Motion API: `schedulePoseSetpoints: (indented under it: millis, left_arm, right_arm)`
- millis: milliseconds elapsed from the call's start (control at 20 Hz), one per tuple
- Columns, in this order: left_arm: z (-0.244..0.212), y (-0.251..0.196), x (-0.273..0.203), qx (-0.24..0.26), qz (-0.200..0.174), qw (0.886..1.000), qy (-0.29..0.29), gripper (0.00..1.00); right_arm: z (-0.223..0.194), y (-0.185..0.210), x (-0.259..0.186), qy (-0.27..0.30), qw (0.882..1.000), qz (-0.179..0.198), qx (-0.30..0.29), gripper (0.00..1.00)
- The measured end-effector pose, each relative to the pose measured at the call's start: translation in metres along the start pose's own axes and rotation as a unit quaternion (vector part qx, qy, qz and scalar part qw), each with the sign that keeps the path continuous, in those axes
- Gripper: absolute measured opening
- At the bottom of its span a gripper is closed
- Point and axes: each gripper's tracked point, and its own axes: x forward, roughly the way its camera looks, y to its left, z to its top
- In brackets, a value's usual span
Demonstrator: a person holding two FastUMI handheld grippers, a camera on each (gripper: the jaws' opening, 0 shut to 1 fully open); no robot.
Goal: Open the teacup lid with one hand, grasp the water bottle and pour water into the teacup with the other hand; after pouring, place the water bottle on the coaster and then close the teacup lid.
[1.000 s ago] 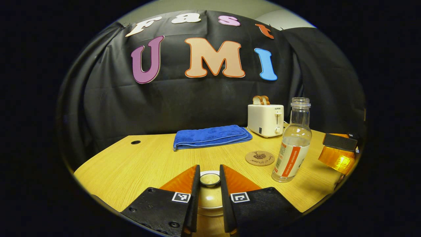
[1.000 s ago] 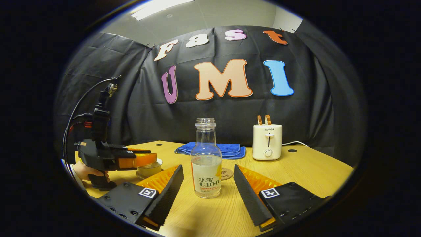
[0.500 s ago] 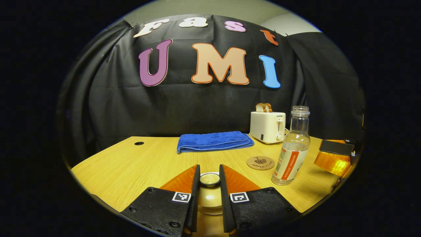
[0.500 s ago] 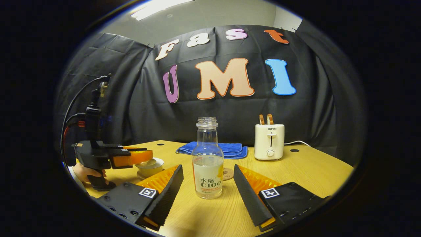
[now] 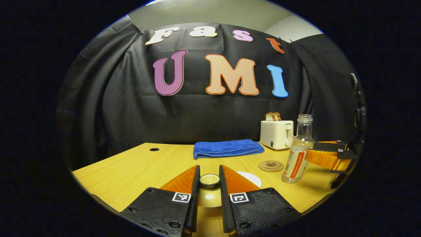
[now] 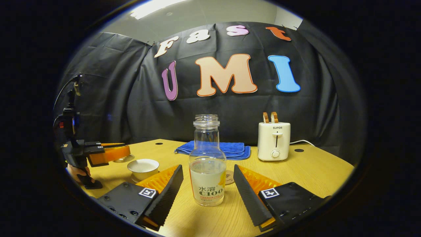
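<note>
On the table (image 6: 306,171), half-full water bottle (image 6: 207,171) between spread right hand-held gripper (image 6: 208,184); teacup (image 6: 143,166) seemingly empty.

This is a staged recording booth, not a lived-in kitchen: black cloth (image 6: 108,98) hangs as a backdrop behind a pale wood-grain desk (image 6: 315,174) with round cable holes, under an office-type ceiling with a long light panel (image 6: 154,6). The household props are few and neatly placed: a cream two-slot toaster holding bread slices (image 6: 274,141), a folded blue towel (image 5: 227,148) and a round cork coaster (image 5: 271,165).
</note>
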Motion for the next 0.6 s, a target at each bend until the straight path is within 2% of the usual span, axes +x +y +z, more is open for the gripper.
schedulePoseSetpoints:
  millis: [250,350,400,600]
  left_arm:
    - [0.001,0.017,-0.010,0.001,0.010,1.000,0.000,0.28]
    - [0.000,0.024,-0.012,0.001,0.015,1.000,0.000,0.28]
    - [-0.001,0.027,-0.014,0.002,0.017,1.000,-0.001,0.28]
    - [-0.001,0.039,-0.017,0.002,0.023,1.000,-0.002,0.28]
  right_arm:
    - [-0.009,0.002,0.016,0.029,1.000,-0.001,-0.002,0.94]
    - [-0.016,0.004,0.023,0.049,0.999,0.001,-0.005,0.98]
    - [-0.018,0.004,0.026,0.059,0.998,0.000,-0.006,0.94]
    - [-0.029,0.008,0.035,0.090,0.996,0.002,-0.011,0.94]
